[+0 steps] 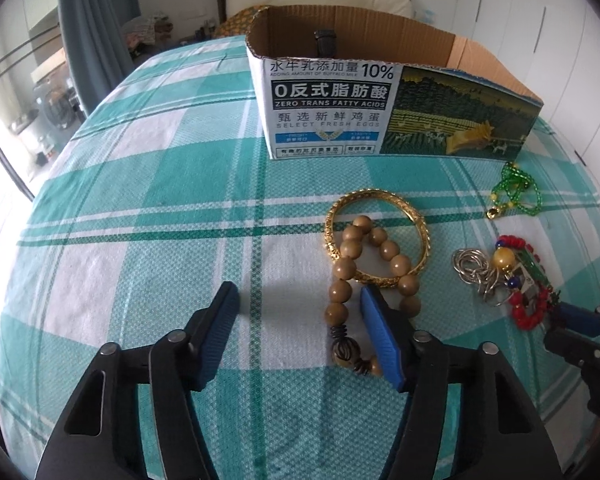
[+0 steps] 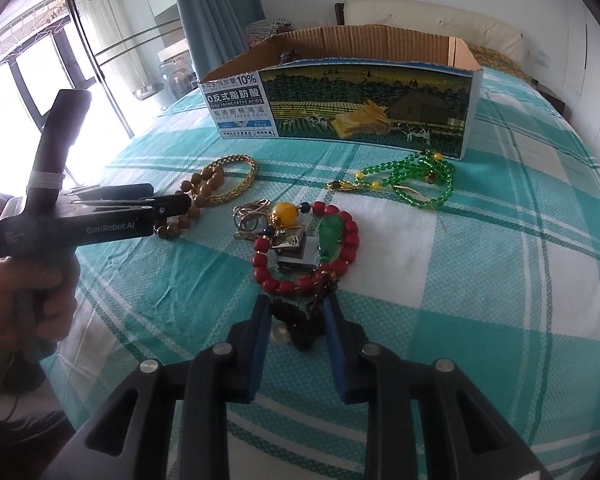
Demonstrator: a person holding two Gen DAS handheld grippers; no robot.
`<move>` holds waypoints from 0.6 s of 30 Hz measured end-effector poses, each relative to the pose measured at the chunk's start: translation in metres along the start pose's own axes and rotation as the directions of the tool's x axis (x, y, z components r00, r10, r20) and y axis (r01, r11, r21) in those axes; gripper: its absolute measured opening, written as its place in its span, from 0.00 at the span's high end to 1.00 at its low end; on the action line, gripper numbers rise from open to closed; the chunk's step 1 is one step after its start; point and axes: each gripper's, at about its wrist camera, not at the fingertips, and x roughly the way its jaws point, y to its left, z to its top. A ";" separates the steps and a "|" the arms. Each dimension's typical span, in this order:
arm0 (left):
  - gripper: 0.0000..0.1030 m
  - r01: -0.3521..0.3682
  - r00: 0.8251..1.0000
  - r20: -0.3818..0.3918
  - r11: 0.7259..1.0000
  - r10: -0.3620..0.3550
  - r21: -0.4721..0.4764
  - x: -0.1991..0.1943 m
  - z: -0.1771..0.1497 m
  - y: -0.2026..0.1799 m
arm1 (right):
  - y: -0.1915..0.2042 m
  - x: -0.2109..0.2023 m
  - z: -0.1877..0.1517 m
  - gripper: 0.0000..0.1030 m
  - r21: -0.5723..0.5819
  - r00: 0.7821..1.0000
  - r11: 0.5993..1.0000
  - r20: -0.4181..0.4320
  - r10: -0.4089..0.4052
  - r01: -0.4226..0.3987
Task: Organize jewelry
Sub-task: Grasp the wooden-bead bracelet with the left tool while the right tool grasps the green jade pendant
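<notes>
My left gripper (image 1: 296,300) stands half open, wooden beads (image 1: 374,264) just beside one pad. My right gripper (image 2: 298,312) pinches dark beads (image 2: 300,320) near the red bracelet (image 2: 340,256).

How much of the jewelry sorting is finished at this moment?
Done: apparently nothing; no jewelry shows inside the box, though its floor is mostly hidden. In hand: the right claw seems closed on the dark tassel of the red bead bracelet; the left claw stands open around the wooden bead bracelet. Remaining: the gold bangle, green necklace and silver rings lie on the cloth.
</notes>
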 end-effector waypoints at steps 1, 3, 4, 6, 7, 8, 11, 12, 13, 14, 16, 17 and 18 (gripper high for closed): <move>0.52 0.006 1.000 0.003 1.000 -0.006 0.007 -0.001 0.000 -0.002 | -0.001 -0.002 -0.001 0.77 0.003 1.000 1.000 -0.001 0.002 -0.002; 0.74 0.022 1.000 0.003 1.000 -0.022 0.013 -0.003 -0.001 -0.003 | -0.003 -0.008 -0.002 0.78 0.009 1.000 1.000 0.003 0.001 -0.001; 0.78 0.027 1.000 0.001 1.000 -0.027 0.014 -0.004 -0.001 -0.005 | -0.004 -0.012 -0.003 0.78 0.008 1.000 1.000 0.008 0.000 0.000; 0.90 0.040 0.999 -0.002 0.999 -0.040 0.011 -0.004 -0.001 -0.005 | -0.007 -0.017 -0.008 0.78 0.006 1.000 1.000 0.004 -0.010 0.010; 0.90 0.046 0.999 -0.003 0.999 -0.046 0.008 -0.004 -0.001 -0.005 | -0.009 -0.019 -0.011 0.78 0.006 1.000 1.000 -0.004 -0.013 0.013; 0.90 0.050 0.999 -0.004 0.999 -0.050 0.005 -0.005 -0.002 -0.004 | -0.010 -0.020 -0.014 0.78 0.005 1.000 1.000 -0.010 -0.020 0.020; 0.90 0.057 0.998 -0.006 0.998 -0.057 0.000 -0.006 -0.002 -0.004 | -0.014 -0.023 -0.020 0.75 0.005 0.999 1.000 -0.027 -0.017 0.017; 0.90 0.057 0.998 -0.005 0.998 -0.057 0.000 -0.006 -0.003 -0.004 | -0.016 -0.024 -0.022 0.71 0.010 0.999 1.000 -0.025 -0.021 0.021; 0.90 0.058 0.998 -0.005 0.998 -0.058 0.000 -0.007 -0.004 -0.003 | -0.017 -0.026 -0.024 0.62 0.013 0.999 1.000 -0.019 -0.027 0.028; 0.90 0.059 0.998 -0.005 0.998 -0.059 0.001 -0.007 -0.004 -0.003 | -0.018 -0.027 -0.025 0.61 0.014 0.999 0.999 -0.016 -0.031 0.031; 0.90 0.061 0.998 -0.005 0.998 -0.061 0.006 -0.007 -0.004 -0.004 | -0.019 -0.028 -0.025 0.61 0.014 0.999 0.999 -0.021 -0.033 0.033; 0.90 0.062 0.998 -0.006 0.998 -0.062 0.006 -0.008 -0.004 -0.005 | -0.018 -0.028 -0.025 0.61 0.011 0.999 0.999 -0.020 -0.035 0.036; 0.90 0.064 0.998 -0.007 0.998 -0.064 0.006 -0.008 -0.005 -0.005 | -0.017 -0.028 -0.025 0.61 0.004 0.999 0.999 -0.018 -0.039 0.039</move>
